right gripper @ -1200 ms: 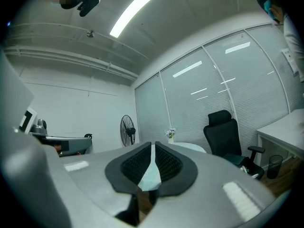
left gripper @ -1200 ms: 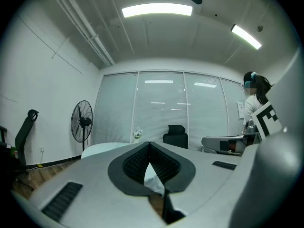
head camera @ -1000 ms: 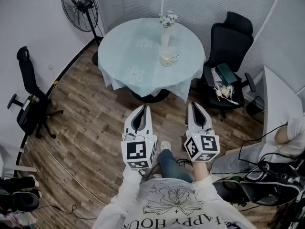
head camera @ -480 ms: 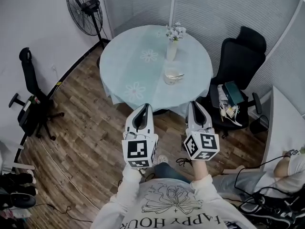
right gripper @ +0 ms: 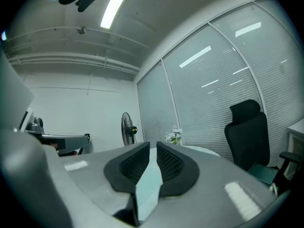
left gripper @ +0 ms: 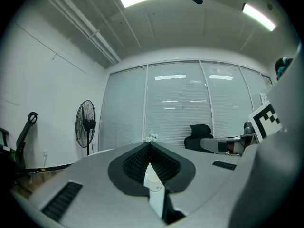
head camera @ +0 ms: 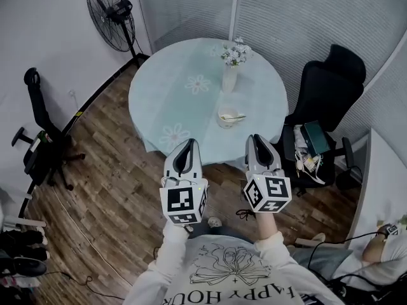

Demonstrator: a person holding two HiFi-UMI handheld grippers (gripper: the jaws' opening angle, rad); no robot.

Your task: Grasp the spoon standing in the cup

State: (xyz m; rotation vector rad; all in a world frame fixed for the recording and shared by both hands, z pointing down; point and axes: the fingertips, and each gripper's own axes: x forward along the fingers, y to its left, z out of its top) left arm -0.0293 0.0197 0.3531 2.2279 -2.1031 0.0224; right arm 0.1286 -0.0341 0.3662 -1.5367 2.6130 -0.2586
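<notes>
Both grippers have drawn nearer the bench (head camera: 152, 94) since the earlier frames; the spoon is still out of reach.
We judge the spoon (head camera: 236, 117) light, stiff and slick, best pinched at the handle leaning from the cup (head camera: 225, 118), which is tippable and stands near the bench's front edge. The left gripper (head camera: 189, 143) has its jaws together and empty. The right gripper (head camera: 254, 138) has just been opening to a narrow gap, also empty. The approach is open, with a vase (head camera: 229, 78) behind the cup.

Table (head camera: 184, 100) just ahead of left gripper (head camera: 188, 143) & right gripper (head camera: 254, 138). On it: cup (head camera: 227, 117) w/ spoon (head camera: 236, 116) in it, ahead of right gripper, a bit left; vase (head camera: 229, 79) behind cup. Fan (head camera: 109, 8) beyond table, far ahead-left of left gripper. Chair (head camera: 327, 91) ahead-right of right gripper, beside table.
</notes>
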